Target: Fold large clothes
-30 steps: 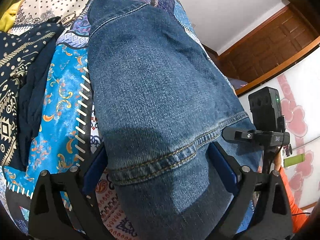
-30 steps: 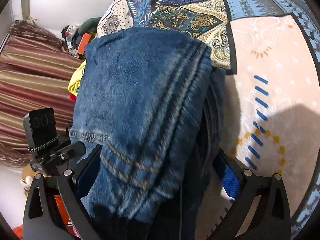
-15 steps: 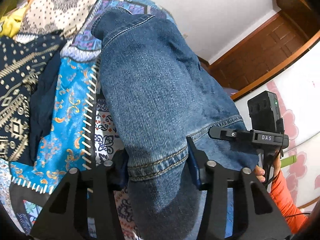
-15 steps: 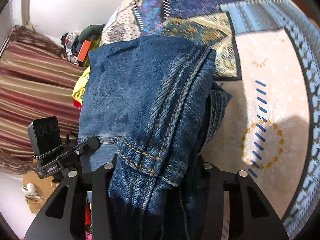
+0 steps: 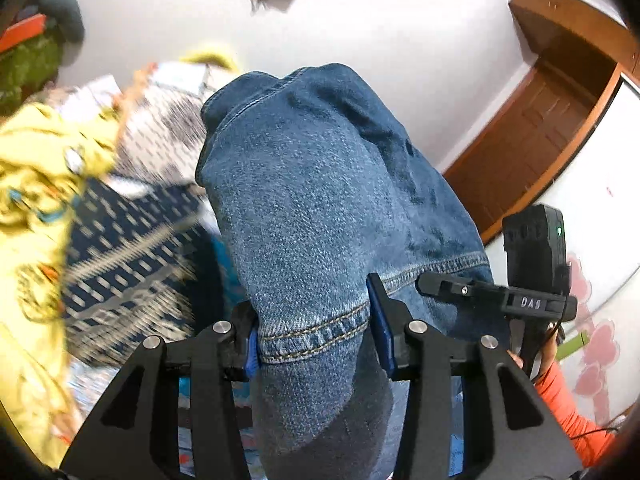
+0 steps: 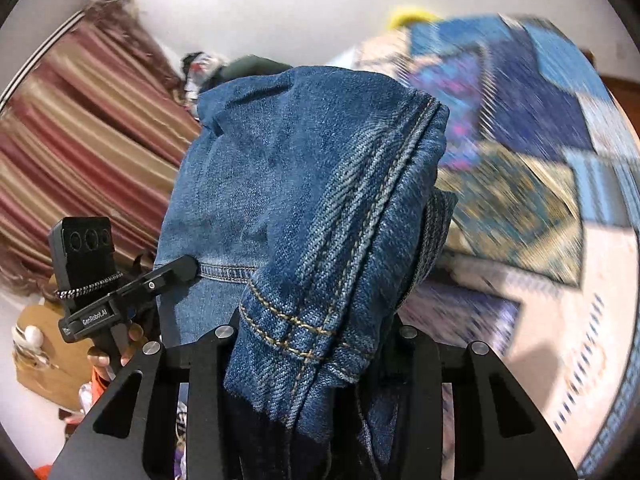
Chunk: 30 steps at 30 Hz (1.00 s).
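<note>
A pair of blue denim jeans (image 5: 320, 216) is bunched and lifted between both grippers. My left gripper (image 5: 316, 332) is shut on a hemmed edge of the jeans. My right gripper (image 6: 312, 344) is shut on a thick stitched seam of the same jeans (image 6: 304, 208). The jeans fill the middle of both views and hide most of what lies under them. The right gripper's body (image 5: 532, 276) shows at the right of the left wrist view, and the left gripper's body (image 6: 96, 288) at the left of the right wrist view.
A patchwork bedspread (image 6: 540, 168) covers the bed below. A yellow garment (image 5: 36, 200) and a dark patterned cloth (image 5: 128, 248) lie at the left. A wooden door (image 5: 536, 128) and a white wall stand behind. Striped curtains (image 6: 80, 128) hang at the left.
Both grippers have closed on the jeans and lifted them up off the bed. The views have tilted upward toward the wall, and the background is blurred by motion.
</note>
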Each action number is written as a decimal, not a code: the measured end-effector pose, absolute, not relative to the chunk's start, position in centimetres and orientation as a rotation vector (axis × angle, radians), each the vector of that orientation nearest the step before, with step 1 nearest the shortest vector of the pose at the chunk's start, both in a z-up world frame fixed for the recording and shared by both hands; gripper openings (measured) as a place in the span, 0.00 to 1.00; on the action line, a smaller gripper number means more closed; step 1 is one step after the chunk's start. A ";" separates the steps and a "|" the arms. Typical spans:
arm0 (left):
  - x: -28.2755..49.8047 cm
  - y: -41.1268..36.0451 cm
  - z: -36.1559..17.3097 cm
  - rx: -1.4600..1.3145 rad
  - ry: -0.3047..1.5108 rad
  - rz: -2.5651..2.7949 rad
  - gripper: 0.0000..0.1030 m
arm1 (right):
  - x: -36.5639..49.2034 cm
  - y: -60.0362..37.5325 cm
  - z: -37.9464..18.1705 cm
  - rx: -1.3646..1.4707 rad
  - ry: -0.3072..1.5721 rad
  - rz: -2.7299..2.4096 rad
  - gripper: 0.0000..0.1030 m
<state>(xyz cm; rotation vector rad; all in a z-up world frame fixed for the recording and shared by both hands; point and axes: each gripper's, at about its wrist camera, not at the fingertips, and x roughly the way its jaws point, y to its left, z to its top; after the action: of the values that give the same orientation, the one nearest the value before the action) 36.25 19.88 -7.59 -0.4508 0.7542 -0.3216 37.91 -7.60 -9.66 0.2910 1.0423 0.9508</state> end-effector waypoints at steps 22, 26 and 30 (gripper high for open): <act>41.6 38.3 -16.8 -0.577 0.762 -0.083 0.26 | 45.3 8.6 -25.0 0.287 1.224 0.845 0.39; 40.7 36.6 -17.3 -0.432 0.823 -0.043 0.27 | 46.2 6.4 -25.7 0.388 1.288 0.849 0.44; 39.2 34.1 -18.1 -0.343 0.861 -0.044 0.63 | 44.3 5.7 -23.4 0.265 1.219 0.809 0.50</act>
<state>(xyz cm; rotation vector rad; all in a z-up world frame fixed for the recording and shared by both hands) 39.17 34.06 -18.12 -0.3426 0.8606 -0.0445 44.34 5.70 -23.42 0.2645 1.2194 0.8088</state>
